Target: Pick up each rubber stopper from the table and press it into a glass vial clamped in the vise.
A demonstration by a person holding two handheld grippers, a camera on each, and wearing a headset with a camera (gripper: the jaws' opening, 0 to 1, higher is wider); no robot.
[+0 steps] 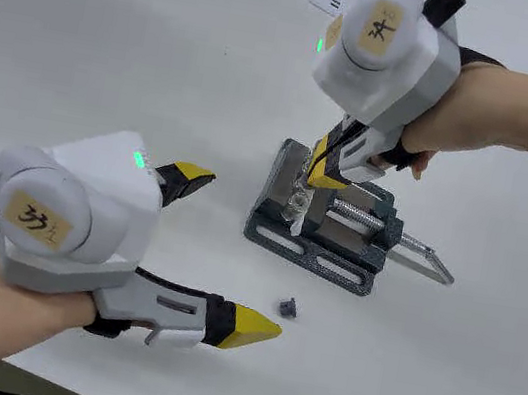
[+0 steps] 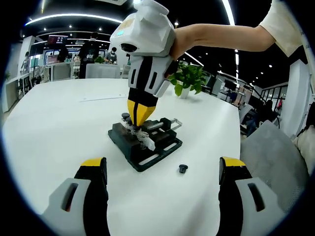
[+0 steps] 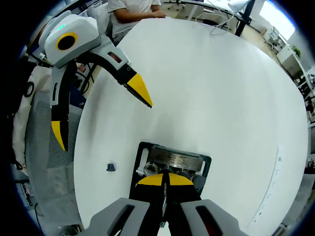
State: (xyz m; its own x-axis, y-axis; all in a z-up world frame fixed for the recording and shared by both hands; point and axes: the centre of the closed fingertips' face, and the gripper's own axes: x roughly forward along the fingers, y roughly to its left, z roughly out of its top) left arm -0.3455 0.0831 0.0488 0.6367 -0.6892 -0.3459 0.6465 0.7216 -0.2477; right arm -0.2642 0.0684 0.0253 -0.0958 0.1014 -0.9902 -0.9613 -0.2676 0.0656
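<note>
Two hand-held grippers, one vise, one loose stopper, listed by view.

**Head view.**
- Table (image 1: 118, 41): smooth, matte white.
- Vise (image 1: 355, 258): dark grey cast metal with a slotted base, a threaded steel screw and a thin bar handle out to the right.
- Glass vial (image 1: 298, 201): a clear glint between the vise's jaws, its outline hard to make out.
- Rubber stopper (image 1: 288, 307): small, dark and plug-shaped, lying on the table just in front of the vise.
- Left gripper (image 1: 226, 251): white plastic body, black fingers with yellow wedge tips, jaws spread wide and holding nothing, near the stopper.
- Right gripper (image 1: 324, 174): pointed down at the vial end of the vise, with the hand behind it cut off at the frame edge.

**Left gripper view.**
- Left gripper (image 2: 162, 166): its two yellow-capped jaws stand far apart over bare table.
- Rubber stopper (image 2: 183, 168): lies between and just beyond the jaws, untouched.
- Right gripper (image 2: 140, 114): its yellow tips are drawn to a single point on top of the vise (image 2: 147, 147).
- Potted plant (image 2: 189, 78): green and leafy, standing behind.

**Right gripper view.**
- Right gripper (image 3: 165, 180): jaws pressed together with only a thin dark seam between them, directly over the vise (image 3: 173, 158). Whether they pinch anything is hidden.
- Glass vial (image 3: 149, 170): partly covered by the tips.
- Rubber stopper (image 3: 110, 167): lies to the left of the vise, apart from it.
- Left gripper (image 3: 101, 121): gaping wide at upper left.
</note>
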